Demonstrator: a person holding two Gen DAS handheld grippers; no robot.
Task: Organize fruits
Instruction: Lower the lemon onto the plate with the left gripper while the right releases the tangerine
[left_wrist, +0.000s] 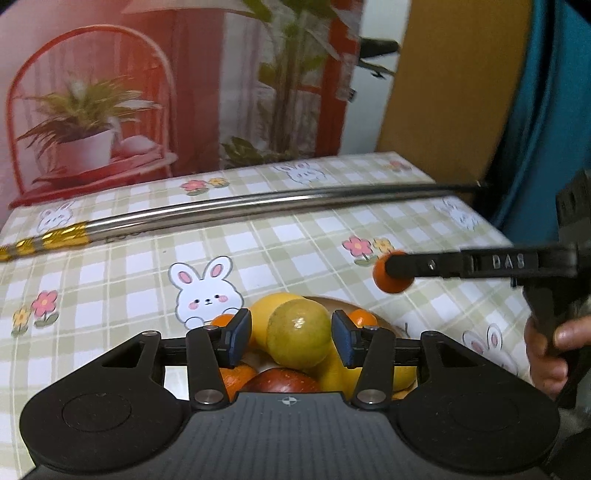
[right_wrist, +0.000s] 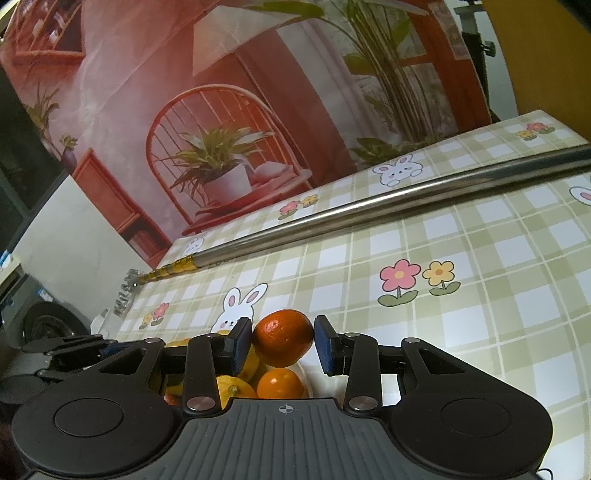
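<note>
In the left wrist view my left gripper (left_wrist: 291, 341) stands around a green-yellow round fruit (left_wrist: 298, 334), both blue pads at its sides. Under it lie a yellow fruit (left_wrist: 271, 306), a red apple (left_wrist: 282, 382) and small oranges (left_wrist: 364, 319) on a plate (left_wrist: 334, 303). My right gripper (left_wrist: 393, 277) comes in from the right, shut on a small orange (left_wrist: 380, 278). In the right wrist view my right gripper (right_wrist: 283, 339) grips this orange (right_wrist: 282, 338) above the plate (right_wrist: 306, 376), which holds another orange (right_wrist: 280, 384) and yellow fruits (right_wrist: 231, 387).
A long metal rod (left_wrist: 258, 206) with a gold-wrapped end (left_wrist: 44, 240) lies across the checked tablecloth (left_wrist: 110, 288); it also shows in the right wrist view (right_wrist: 369, 206). A printed backdrop (right_wrist: 221, 110) stands behind the table. A person's hand (left_wrist: 550, 354) holds the right gripper.
</note>
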